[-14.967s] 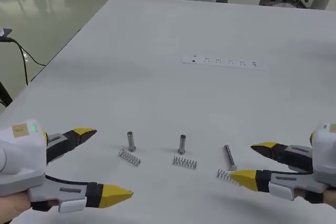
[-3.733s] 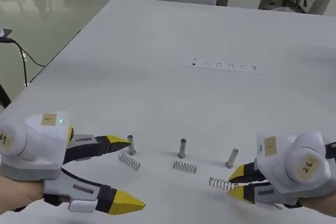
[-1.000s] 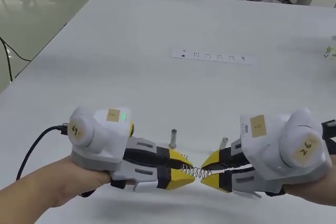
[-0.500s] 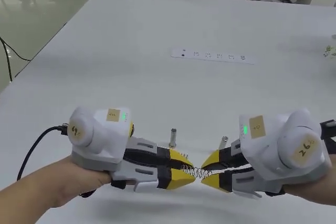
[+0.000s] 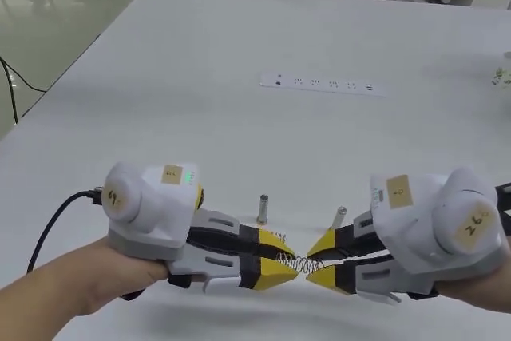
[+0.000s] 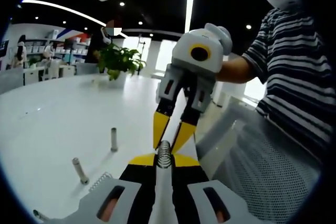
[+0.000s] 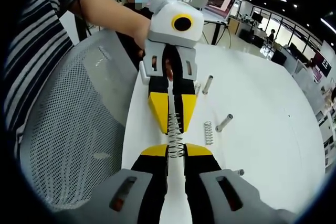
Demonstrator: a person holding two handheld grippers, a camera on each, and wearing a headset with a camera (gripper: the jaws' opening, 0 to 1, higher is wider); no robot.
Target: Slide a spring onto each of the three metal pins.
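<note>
- The left hand-held gripper (image 5: pixel 279 258) has its jaws drawn in to a narrow gap, pinching one end of a spring (image 5: pixel 298 261). In the right gripper view the coils run in between its yellow tips.
- The right hand-held gripper (image 5: pixel 318 259) faces it tip to tip, its jaws likewise closed down to the spring's width on the other end.
- The spring spans the short gap between the two, lifted off the counter (image 5: pixel 239 77) near the front edge. It looks empty, with nothing threaded through it.
- Just behind the tips, the first pin (image 5: pixel 263 208) stands upright and the second pin (image 5: pixel 338 217) stands with a slight lean. Both are bare.
- A third pin (image 7: pixel 207 84) stands beside the body of the left hand-held gripper, also bare.
- A loose spring (image 7: pixel 208 132) lies flat on the counter just beside one of the pins.
- A white power strip (image 5: pixel 323 84) lies well back on the counter, apart from the work.
- By my reading the task is at its start. No pin carries a spring, and one spring is in hand but not yet brought to a pin. All three fittings are left to do.
</note>
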